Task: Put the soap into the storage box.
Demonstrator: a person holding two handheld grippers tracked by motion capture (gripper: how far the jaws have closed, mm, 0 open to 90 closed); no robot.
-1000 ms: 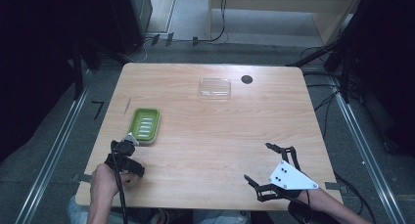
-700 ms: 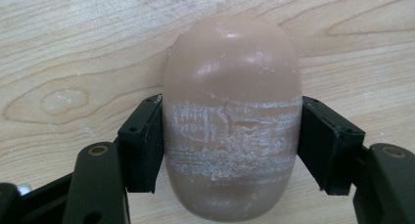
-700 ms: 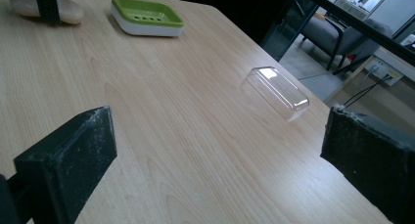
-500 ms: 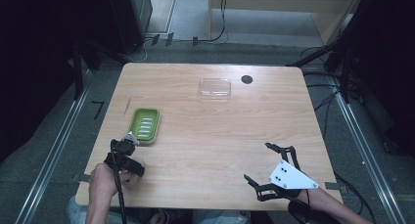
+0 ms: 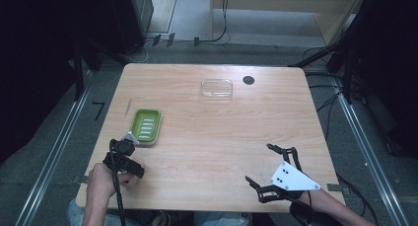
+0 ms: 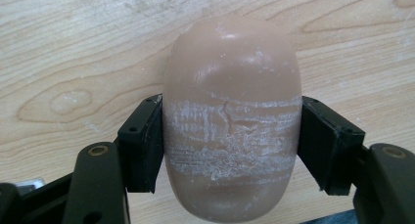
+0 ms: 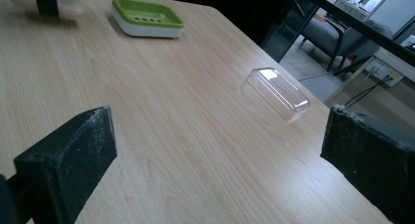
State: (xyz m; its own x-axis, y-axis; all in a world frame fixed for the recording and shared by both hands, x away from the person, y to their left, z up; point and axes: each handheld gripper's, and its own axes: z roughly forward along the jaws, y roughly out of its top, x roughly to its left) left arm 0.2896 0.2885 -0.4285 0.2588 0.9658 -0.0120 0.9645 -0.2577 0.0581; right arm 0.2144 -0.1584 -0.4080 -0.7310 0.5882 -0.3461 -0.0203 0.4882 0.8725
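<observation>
Left gripper (image 5: 127,148): clamped on a tan bar of soap (image 6: 231,121); both black pads press its long sides; soap is scuffed white across the middle; wood grain lies behind it, contact with the table not clear

Soap position: at the near-left part of the table (image 5: 212,137), just at the near end of the green soap dish (image 5: 145,126); not in the dish

Soap dish: green insert with slots on a white base; empty as far as visible; sits left of centre

Clear lid (image 5: 216,88): at the far side, well apart from the dish; a small dark disc (image 5: 248,80) just beside it

Right gripper (image 5: 273,167): jaws spread wide, holding nothing; rests near the near-right edge; its camera looks across the table towards lid and dish

Done, by my reading: soap is grasped

Left, by my reading: soap into the dish; probably lid over it after, likely the right gripper's job; neither begun

Risk: soap looks smooth and rounded; could slip from the pads if tilted
</observation>
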